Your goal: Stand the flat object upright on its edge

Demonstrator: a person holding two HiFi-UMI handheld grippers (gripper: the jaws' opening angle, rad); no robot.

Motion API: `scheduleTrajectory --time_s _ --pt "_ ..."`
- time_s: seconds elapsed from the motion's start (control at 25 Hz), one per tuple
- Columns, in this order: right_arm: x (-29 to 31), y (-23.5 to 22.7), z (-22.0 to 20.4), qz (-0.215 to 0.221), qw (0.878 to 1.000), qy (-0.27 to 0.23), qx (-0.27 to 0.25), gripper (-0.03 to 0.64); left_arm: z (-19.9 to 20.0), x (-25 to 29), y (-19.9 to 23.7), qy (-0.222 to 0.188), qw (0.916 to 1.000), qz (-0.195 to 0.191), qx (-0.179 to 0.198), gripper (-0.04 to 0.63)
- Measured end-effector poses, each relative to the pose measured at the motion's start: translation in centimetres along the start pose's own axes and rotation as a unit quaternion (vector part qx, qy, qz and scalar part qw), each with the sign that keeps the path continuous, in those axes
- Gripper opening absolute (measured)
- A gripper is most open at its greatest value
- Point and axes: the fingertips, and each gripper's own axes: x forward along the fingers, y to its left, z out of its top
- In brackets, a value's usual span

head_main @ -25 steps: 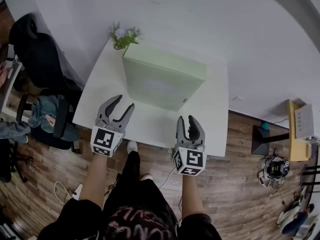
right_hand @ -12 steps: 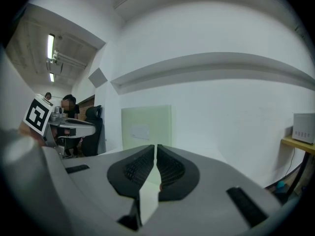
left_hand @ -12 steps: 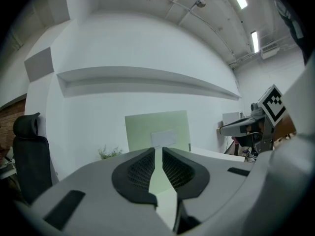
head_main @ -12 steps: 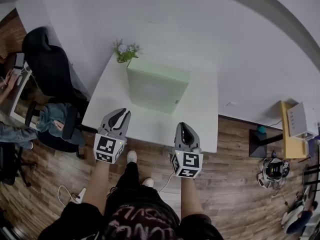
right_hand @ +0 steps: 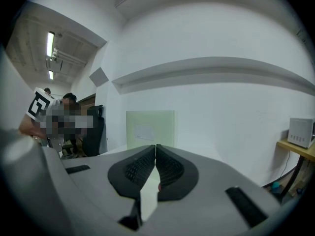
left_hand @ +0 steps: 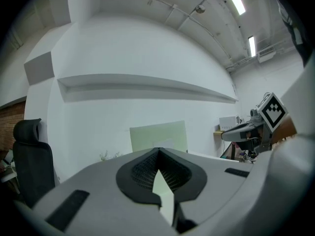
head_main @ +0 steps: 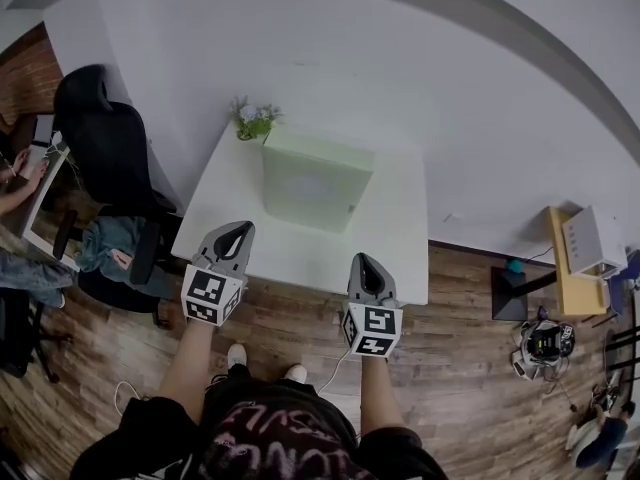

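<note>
Cut off at the left edge, a person's arm (head_main: 20, 186); next the left gripper (head_main: 243, 227), jaws just closed together on nothing; a plant (head_main: 255, 120) too small to make out; the pale-green flat box (head_main: 315, 180) upright on its edge mid white table (head_main: 400, 253); the right gripper (head_main: 361, 258), likewise just closed, empty.

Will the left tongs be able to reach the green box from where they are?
Probably yes. Only bare white table lies between the left tongs and the upright green box. The tongs have just closed on nothing, so they'd need opening to grab it.
</note>
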Motion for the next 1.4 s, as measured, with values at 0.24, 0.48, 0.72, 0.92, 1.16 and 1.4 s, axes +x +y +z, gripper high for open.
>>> scheduleTrajectory --time_s 0.24,0.48,0.72,0.92,1.16,1.4 --pt "0.0 1.6 1.2 -0.022 1.000 -0.009 0.003 0.025 0.8 -0.9 1.8 -0.014 0.9996 -0.021 0.010 0.014" --pt "0.5 2.6 2.2 -0.047 0.999 -0.016 0.011 0.025 1.4 -1.1 4.7 -0.021 0.9994 -0.026 0.011 0.014" --pt "0.6 3.9 3.0 -0.064 0.998 -0.019 -0.001 0.025 2.2 -1.1 5.8 -0.033 0.9987 -0.039 0.005 0.014" --pt "0.8 4.6 3.3 -0.065 0.998 -0.018 -0.011 0.025 1.8 -1.2 5.8 -0.031 0.9983 -0.050 0.002 0.014" --pt "0.9 5.5 2.9 -0.063 0.998 -0.014 -0.012 0.025 1.6 -1.6 6.0 -0.030 0.9978 -0.059 -0.004 0.014" --pt "1.3 6.2 3.1 -0.060 0.998 -0.014 -0.014 0.025 1.5 -1.5 5.9 -0.029 0.9971 -0.070 0.003 0.014"
